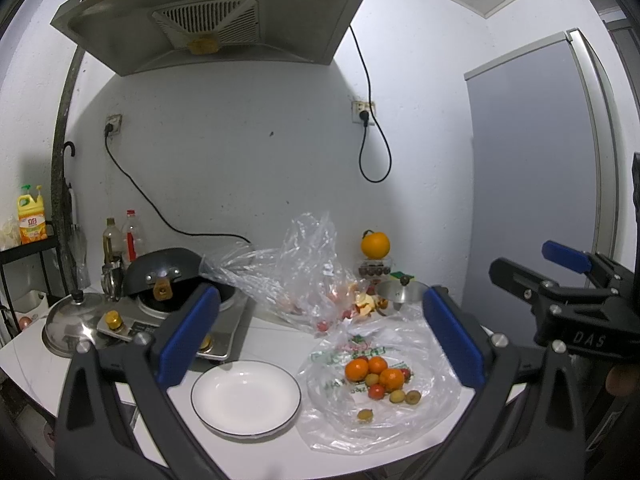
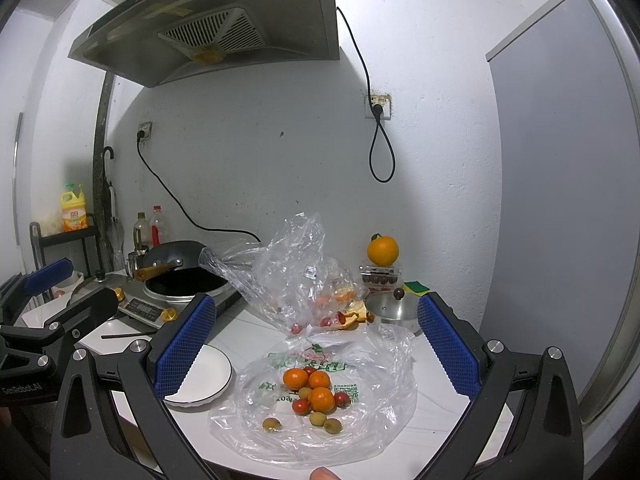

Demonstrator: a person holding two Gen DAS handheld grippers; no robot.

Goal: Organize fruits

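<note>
A heap of small fruit (image 1: 378,378) (image 2: 314,394) lies on a flattened clear plastic bag (image 1: 424,416) (image 2: 384,408) at the counter's front: three mandarins, red cherry tomatoes and brownish longans. An empty white plate (image 1: 245,397) (image 2: 208,380) with a dark rim sits just left of the bag. My left gripper (image 1: 320,336) hangs open above plate and bag, holding nothing. My right gripper (image 2: 316,340) is open above the fruit heap, also holding nothing. It shows from the side in the left wrist view, right gripper (image 1: 560,276).
A crumpled clear bag (image 1: 304,272) (image 2: 288,276) with more fruit and peel lies behind. A large orange (image 1: 375,245) (image 2: 383,251) stands on a box by the wall, next to a steel lidded pot (image 2: 390,308). A stove with a wok (image 1: 168,276) and a pot lid (image 1: 74,316) occupy the left. A fingertip (image 2: 324,473) shows at the bottom edge.
</note>
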